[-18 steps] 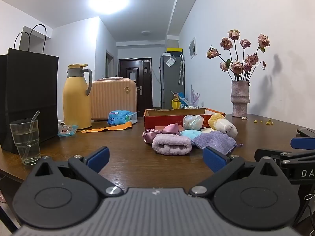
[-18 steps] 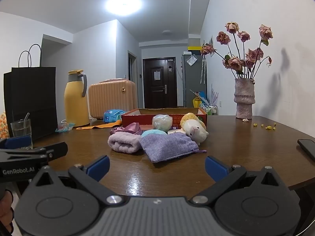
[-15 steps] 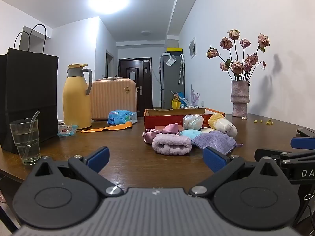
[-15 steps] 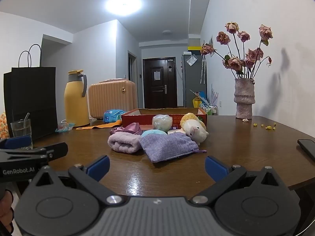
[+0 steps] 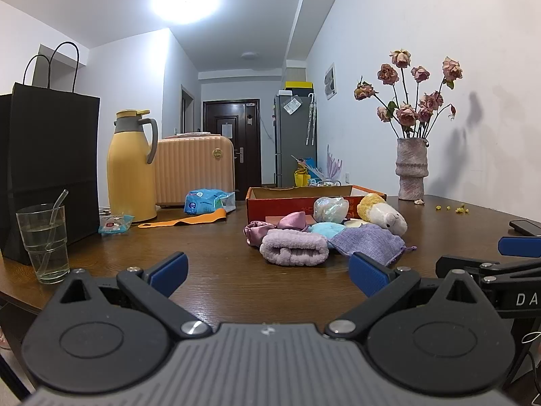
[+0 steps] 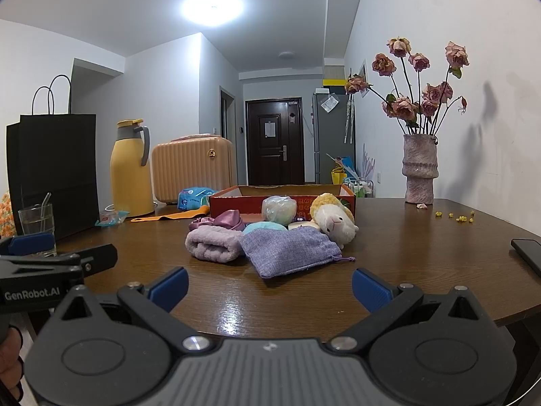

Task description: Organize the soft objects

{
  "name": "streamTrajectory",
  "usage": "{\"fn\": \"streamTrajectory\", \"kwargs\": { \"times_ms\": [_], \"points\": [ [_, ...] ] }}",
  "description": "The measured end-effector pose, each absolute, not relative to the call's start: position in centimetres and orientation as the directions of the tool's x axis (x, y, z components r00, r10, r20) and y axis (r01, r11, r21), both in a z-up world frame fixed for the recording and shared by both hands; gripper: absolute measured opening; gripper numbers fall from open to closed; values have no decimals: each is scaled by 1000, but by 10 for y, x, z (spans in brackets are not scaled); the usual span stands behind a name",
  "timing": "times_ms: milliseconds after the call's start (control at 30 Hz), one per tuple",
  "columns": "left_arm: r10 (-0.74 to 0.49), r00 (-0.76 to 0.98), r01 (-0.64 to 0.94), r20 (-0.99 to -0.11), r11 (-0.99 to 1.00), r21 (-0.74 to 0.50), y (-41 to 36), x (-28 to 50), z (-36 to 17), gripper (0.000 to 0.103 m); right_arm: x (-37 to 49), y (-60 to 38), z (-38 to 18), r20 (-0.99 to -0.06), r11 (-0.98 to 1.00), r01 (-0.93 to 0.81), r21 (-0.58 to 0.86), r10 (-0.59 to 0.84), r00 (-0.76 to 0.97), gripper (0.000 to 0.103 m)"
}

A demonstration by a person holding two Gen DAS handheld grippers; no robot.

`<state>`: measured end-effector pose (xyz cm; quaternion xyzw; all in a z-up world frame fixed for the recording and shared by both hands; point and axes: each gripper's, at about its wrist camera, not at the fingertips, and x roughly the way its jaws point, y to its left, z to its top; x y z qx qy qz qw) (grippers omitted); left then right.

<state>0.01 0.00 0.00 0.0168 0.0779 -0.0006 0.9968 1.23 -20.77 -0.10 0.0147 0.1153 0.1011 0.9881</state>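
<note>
A: Nearest the lens?
B: Left gripper (image 5: 267,272) and right gripper (image 6: 268,284), fingers spread wide, nothing between them, both above the worktop (image 6: 405,257).

A: Beyond them?
B: Soft things heaped mid-worktop: rolled lilac towel (image 6: 214,243) touching a purple drawstring pouch (image 6: 287,250); a plush sheep (image 6: 334,220) just behind.

A: Farther?
B: Orange box (image 5: 287,198) behind the heap; yellow jug (image 5: 130,169) well left.

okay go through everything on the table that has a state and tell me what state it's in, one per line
Left gripper: open, holding nothing.
Right gripper: open, holding nothing.
Orange box: open-topped.
Purple towel: rolled up.
Lavender drawstring pouch: lying flat.
Drinking glass: partly filled, straw in.
Yellow thermos: lid shut.
Vase: upright, holding dried roses.
</note>
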Motion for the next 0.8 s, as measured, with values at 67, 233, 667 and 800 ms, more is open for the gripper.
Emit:
{"fn": "streamTrajectory", "kwargs": {
  "times_ms": [67,233,667,800],
  "points": [
    [1,988,4,-156,999,34,0,0,0,103,12,-208,-1,-225,979,-197,52,203,953,103],
    [1,988,4,-157,999,34,0,0,0,103,12,-208,-1,-225,979,-196,52,203,953,103],
    [1,988,5,-156,999,35,0,0,0,103,12,-207,-2,-225,979,-197,52,203,953,103],
    [1,988,5,-156,999,35,0,0,0,103,12,-207,-3,-225,979,-196,52,203,953,103]
  ]
}}
